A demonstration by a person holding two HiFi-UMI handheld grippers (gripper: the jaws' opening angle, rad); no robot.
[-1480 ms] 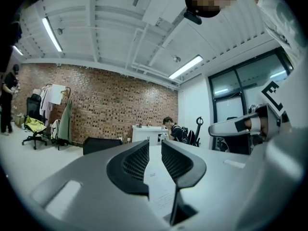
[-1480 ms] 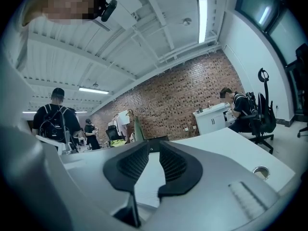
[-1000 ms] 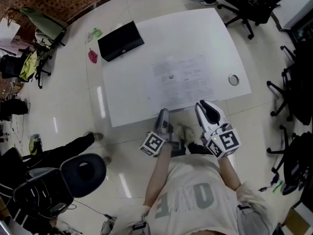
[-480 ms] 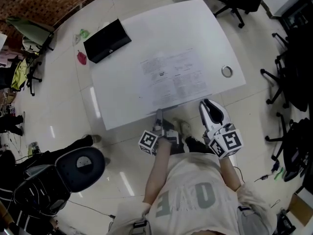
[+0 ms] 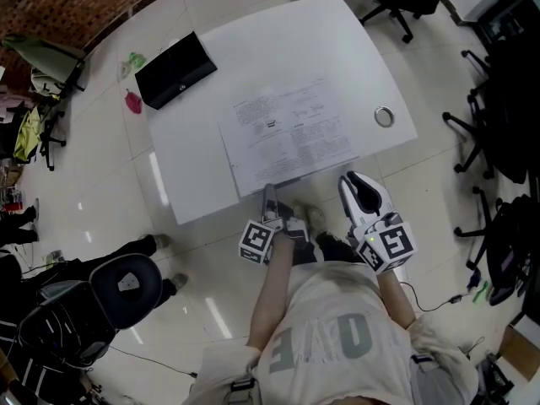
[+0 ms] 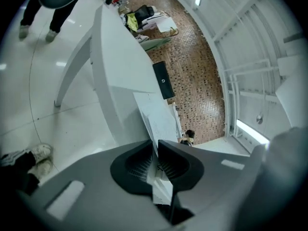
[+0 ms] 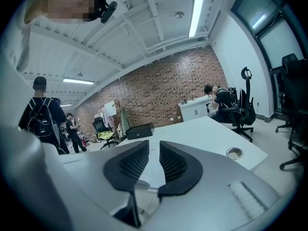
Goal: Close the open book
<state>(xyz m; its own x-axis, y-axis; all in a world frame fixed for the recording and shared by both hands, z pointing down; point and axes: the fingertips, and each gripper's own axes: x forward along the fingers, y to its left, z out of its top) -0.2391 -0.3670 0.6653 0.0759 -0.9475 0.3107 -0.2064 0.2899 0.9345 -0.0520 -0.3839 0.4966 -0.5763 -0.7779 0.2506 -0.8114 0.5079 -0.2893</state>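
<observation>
Two grey hand-held grippers wait at the near edge of the white rectangular table. The open white-paged book lies flat there, its long axis running along that edge. The left gripper is the nearer; its jaws have just been closing and pinch a thin leaf at the book's near edge. The right gripper, narrowly parted and empty, hangs just off the table's near edge. Closing the book probably means swinging the pinched leaf across the spine toward the table's right side.
</observation>
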